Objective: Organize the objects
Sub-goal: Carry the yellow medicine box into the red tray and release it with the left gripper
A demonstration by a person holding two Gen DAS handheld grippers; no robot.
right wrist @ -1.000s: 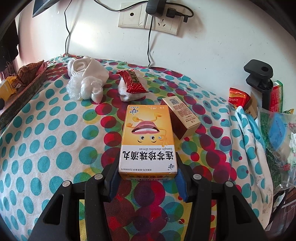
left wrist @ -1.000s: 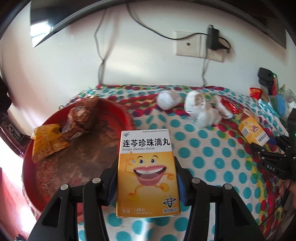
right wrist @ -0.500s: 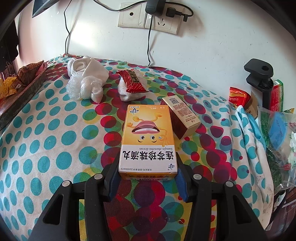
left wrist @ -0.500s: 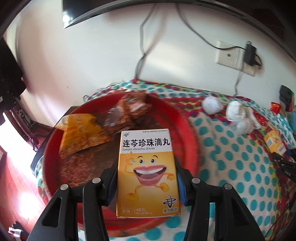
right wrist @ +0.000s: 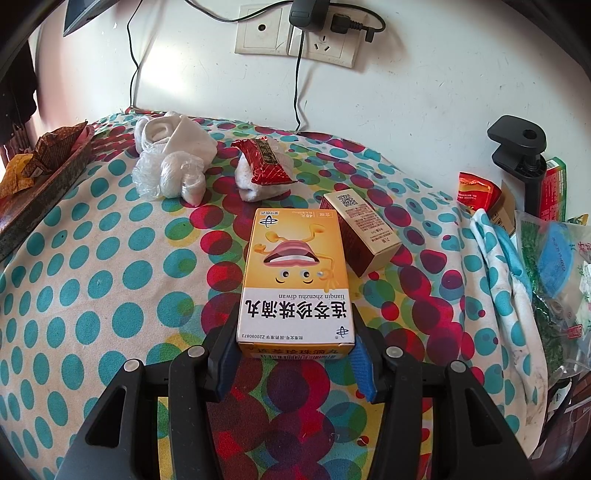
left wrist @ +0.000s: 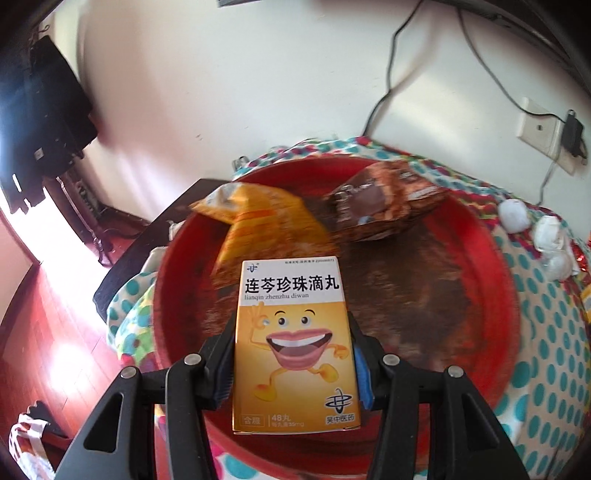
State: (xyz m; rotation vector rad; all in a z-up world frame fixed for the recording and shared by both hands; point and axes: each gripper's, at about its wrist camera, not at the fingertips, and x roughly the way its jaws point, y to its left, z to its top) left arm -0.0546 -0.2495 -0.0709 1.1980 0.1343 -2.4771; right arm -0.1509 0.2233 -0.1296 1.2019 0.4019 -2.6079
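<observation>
While each gripper clamps a yellow box, left gripper point(left wrist: 293, 363) hangs over red tray point(left wrist: 495, 295).

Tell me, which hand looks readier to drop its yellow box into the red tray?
Left. Its tool grips a yellow box directly over the red tray. The right tool holds its box over the dotted cloth, with the tray off at the far side.

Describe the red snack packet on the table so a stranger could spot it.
On the dotted cloth, look below the wall sockets. The red packet lies on a white bundle, left of the brown box; it alone is shiny red foil.
</observation>
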